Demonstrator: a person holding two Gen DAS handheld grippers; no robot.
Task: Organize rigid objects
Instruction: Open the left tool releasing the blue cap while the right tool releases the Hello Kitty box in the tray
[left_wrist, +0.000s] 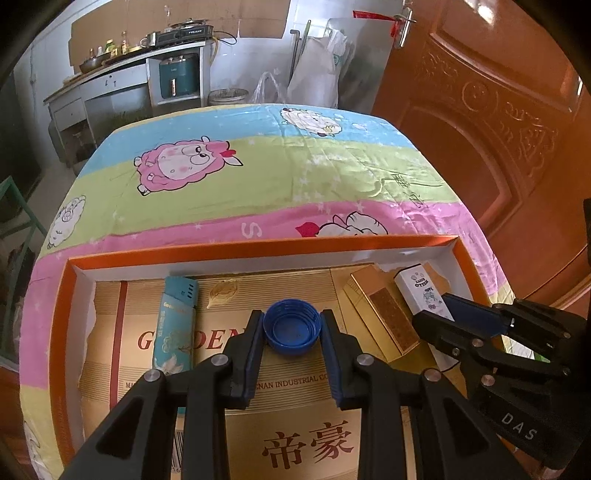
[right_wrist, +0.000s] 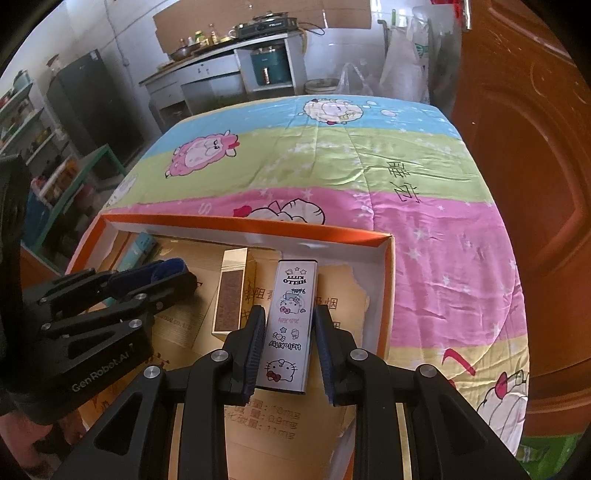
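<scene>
Inside the shallow orange-rimmed cardboard box (left_wrist: 258, 251) — left gripper (left_wrist: 291, 325) pinching a round blue plastic bottle cap (left_wrist: 291, 326), right gripper (right_wrist: 290, 328) clamping a white cartoon-printed rectangular lighter (right_wrist: 290, 325) near the right wall.

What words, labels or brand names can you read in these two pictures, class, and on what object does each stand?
"GenRobot.AI": side of the left gripper.
"DAS": body of the right gripper.
"HELLO KITTY" and "Hello Kitty": white lighter, upside down in the right wrist view.
"帝豪", partly hidden "G...DEN" and "...NAN INDUSTRIAL CO": gold card lining the orange box.
Teal lighter: gold lettering too blurred.
Blue cap: none.
Stove label, small print on the card: too small.
</scene>
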